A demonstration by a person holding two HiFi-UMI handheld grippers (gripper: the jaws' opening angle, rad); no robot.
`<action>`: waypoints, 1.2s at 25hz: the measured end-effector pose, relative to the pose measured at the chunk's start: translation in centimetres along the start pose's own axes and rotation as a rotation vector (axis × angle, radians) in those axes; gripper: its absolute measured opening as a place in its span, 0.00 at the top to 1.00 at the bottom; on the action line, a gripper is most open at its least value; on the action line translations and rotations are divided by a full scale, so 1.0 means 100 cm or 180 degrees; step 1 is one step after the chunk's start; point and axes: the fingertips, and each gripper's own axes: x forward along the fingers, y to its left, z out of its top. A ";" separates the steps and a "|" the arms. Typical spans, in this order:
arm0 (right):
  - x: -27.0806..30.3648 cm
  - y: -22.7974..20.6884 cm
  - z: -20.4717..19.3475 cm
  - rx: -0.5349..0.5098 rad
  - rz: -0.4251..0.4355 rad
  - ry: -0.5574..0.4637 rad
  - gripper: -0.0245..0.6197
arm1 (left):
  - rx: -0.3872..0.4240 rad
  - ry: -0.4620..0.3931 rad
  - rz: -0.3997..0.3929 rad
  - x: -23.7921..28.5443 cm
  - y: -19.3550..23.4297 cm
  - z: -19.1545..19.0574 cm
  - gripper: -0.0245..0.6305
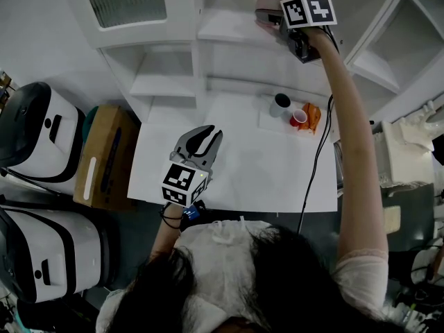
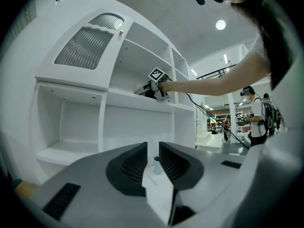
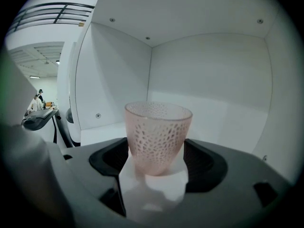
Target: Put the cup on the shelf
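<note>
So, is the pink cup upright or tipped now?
Upright: the pink cup stands rim up between the jaws of the right gripper, inside the shelf compartment.

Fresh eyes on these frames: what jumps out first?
The pink cup stands upright between the jaws of the right gripper, which sit against its sides inside a compartment of the white shelf. Next comes the person's arm stretched up to that shelf. The left gripper hangs empty over the white table, jaws slightly apart.
</note>
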 end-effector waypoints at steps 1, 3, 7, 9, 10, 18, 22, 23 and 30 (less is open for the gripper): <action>0.001 0.000 -0.003 0.0009 0.0011 0.0053 0.42 | 0.0000 -0.0001 -0.0004 0.000 0.000 0.000 0.83; 0.000 0.000 -0.005 0.0008 -0.0018 0.0075 0.42 | 0.0000 -0.0004 -0.0011 0.001 0.000 0.001 0.83; -0.006 -0.006 -0.001 0.0047 -0.0128 -0.0087 0.42 | 0.0002 0.0004 -0.0024 0.002 -0.001 0.001 0.83; -0.011 -0.007 -0.003 0.0066 -0.0138 -0.0125 0.42 | 0.0006 0.0009 -0.0035 0.002 -0.004 0.000 0.83; -0.015 -0.007 -0.004 0.0065 -0.0128 -0.0139 0.42 | 0.0009 0.0012 -0.0037 0.002 -0.005 0.000 0.83; -0.050 0.015 0.000 0.0104 0.0131 -0.0527 0.42 | -0.0019 0.0019 0.0023 0.000 -0.005 -0.002 0.83; -0.075 0.041 -0.001 0.0054 0.0285 -0.0793 0.43 | -0.0042 0.0029 0.0064 -0.002 -0.004 -0.004 0.83; -0.081 0.049 -0.002 0.0032 0.0330 -0.0850 0.43 | -0.0049 0.0029 0.0074 -0.002 -0.004 -0.004 0.83; -0.118 0.106 -0.024 0.0037 0.0702 -0.1220 0.43 | -0.0059 0.0023 0.0087 -0.001 -0.014 -0.001 0.83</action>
